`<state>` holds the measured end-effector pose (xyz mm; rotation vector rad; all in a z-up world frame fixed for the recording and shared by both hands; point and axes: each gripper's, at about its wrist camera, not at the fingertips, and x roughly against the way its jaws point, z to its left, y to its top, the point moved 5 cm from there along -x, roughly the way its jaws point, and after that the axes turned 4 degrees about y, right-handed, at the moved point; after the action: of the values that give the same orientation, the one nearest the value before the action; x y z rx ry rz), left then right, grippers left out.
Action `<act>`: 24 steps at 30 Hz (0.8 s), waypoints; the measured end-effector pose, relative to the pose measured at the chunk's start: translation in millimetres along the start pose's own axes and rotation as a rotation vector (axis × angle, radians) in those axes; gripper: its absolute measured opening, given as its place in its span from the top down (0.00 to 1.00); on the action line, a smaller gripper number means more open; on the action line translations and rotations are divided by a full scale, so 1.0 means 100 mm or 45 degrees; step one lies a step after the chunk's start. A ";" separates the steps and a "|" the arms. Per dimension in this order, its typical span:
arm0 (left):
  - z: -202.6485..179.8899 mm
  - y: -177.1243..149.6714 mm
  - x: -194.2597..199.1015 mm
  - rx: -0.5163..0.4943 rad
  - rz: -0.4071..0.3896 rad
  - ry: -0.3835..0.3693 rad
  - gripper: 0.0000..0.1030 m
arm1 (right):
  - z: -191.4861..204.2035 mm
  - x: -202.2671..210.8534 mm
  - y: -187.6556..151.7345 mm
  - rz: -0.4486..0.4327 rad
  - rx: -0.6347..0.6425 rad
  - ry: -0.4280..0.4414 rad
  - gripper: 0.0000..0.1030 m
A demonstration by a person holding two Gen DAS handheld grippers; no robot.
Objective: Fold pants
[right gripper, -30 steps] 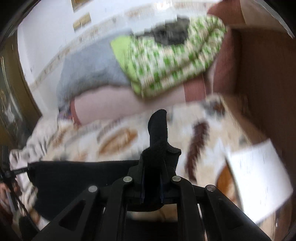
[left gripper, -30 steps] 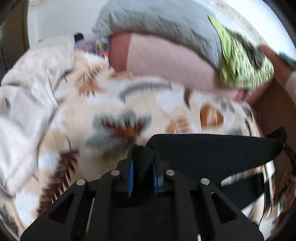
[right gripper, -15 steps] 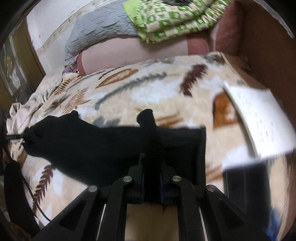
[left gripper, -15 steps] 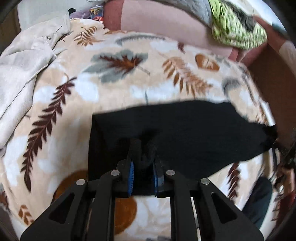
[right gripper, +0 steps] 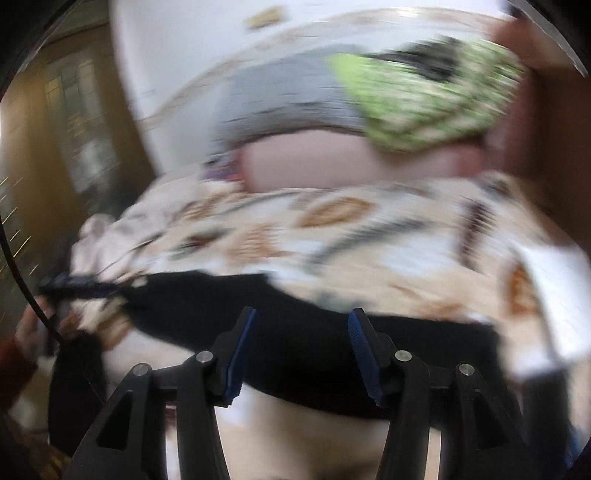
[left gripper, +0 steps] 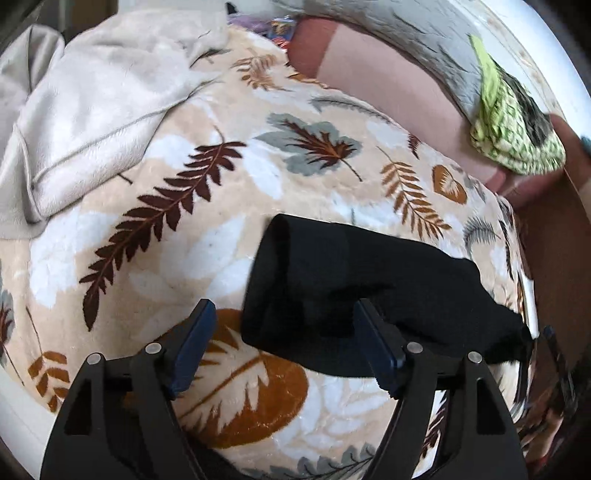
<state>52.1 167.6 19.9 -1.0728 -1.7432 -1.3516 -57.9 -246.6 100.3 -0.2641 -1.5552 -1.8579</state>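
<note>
The black pants [left gripper: 354,288] lie folded in a long band on the leaf-patterned blanket [left gripper: 229,192]. My left gripper [left gripper: 284,332] is open just above the band's left end, with the cloth lying between its blue-padded fingers [left gripper: 195,332] but not pinched. In the blurred right wrist view the pants [right gripper: 295,325] stretch across the blanket, and my right gripper [right gripper: 299,343] is open over them, holding nothing.
A beige cloth [left gripper: 92,96] is heaped at the far left. A pink bolster [left gripper: 388,81], grey quilt [left gripper: 406,29] and green patterned bedding [left gripper: 517,140] lie at the back. A white paper [right gripper: 554,295] rests on the blanket at right. A wooden bed frame [left gripper: 554,240] runs along the right.
Both grippers were shut on the pants and laid them down on the blanket. Now both have opened, let go and drawn back a little; the right view is moving fast.
</note>
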 end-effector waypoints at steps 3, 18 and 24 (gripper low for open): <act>-0.03 0.03 -0.15 0.016 0.054 -0.017 0.24 | 0.65 -0.50 0.02 0.053 0.142 0.205 0.38; -0.45 0.60 -0.33 -0.162 0.007 -0.146 0.43 | 2.03 -1.80 0.08 0.144 0.383 0.329 0.96; -0.26 0.64 -0.23 -0.194 -0.036 -0.070 0.43 | 2.15 -1.97 -0.40 0.280 0.378 0.357 0.95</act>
<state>120.1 146.0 32.4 -1.1827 -1.7224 -1.5051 6.4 27.8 15.1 -0.0337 -1.5139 -1.4069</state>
